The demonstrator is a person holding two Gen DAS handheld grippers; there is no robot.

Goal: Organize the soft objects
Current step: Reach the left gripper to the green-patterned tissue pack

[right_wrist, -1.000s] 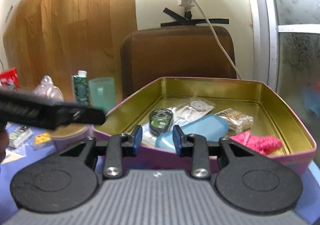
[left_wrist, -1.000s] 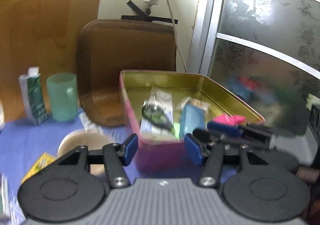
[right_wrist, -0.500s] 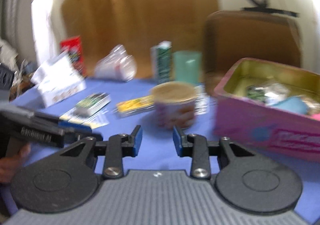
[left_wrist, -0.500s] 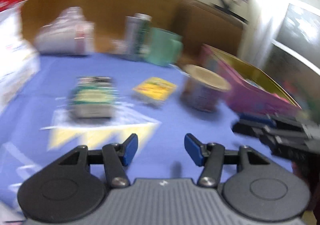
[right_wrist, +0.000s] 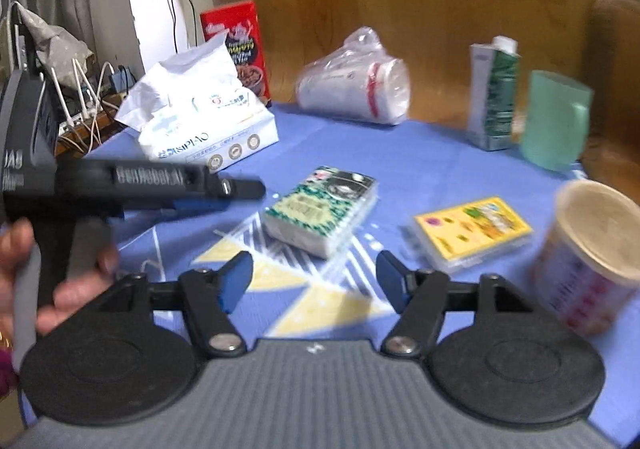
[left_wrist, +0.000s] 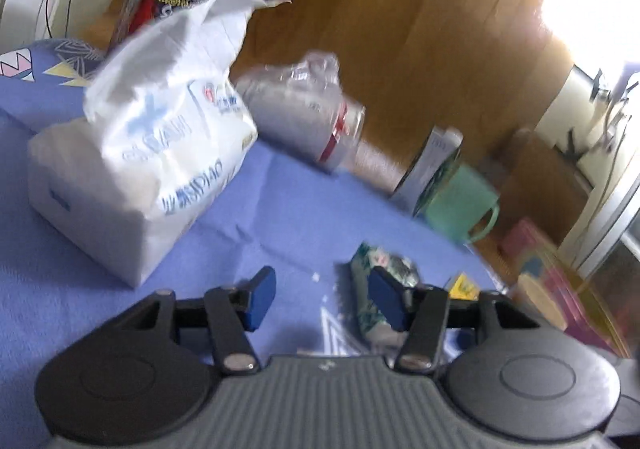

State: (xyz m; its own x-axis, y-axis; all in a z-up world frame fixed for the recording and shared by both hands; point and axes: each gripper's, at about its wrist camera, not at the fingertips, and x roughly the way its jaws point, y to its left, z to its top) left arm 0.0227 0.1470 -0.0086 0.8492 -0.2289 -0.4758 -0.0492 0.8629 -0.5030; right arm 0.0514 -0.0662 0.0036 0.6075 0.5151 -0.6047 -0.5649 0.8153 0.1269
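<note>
Both cameras have swung away from the pink tin, which filled the views a second ago, and now look across the blue tablecloth (right_wrist: 420, 153) at the loose items. The right gripper (right_wrist: 316, 281) has just been opening its jaws; they stand wide apart with nothing between them, only cloth below. The left gripper (left_wrist: 320, 299) keeps a narrower gap, jaws parted and empty as well.

The target looks to be the green-patterned tissue pack (right_wrist: 322, 207). From the right gripper it lies dead ahead at twelve o'clock, close by, not yet between the pads. Its long axis runs from about seven o'clock to one o'clock in the right wrist view, so it sits skewed to the jaw line. In the left wrist view the same pack (left_wrist: 368, 269) sits at about one o'clock, partly hidden behind the right-hand pad and off to the side of the gap. My call: the right hand is better placed, though the left gripper, seen reaching in from nine o'clock in the right view, is also near.

The pack is a flat rectangular block, white-sided, wrapped in glossy film that should give under a squeeze. At ten o'clock the big white tissue bag (right_wrist: 200, 117) slumps with its top crumpled open.
</note>
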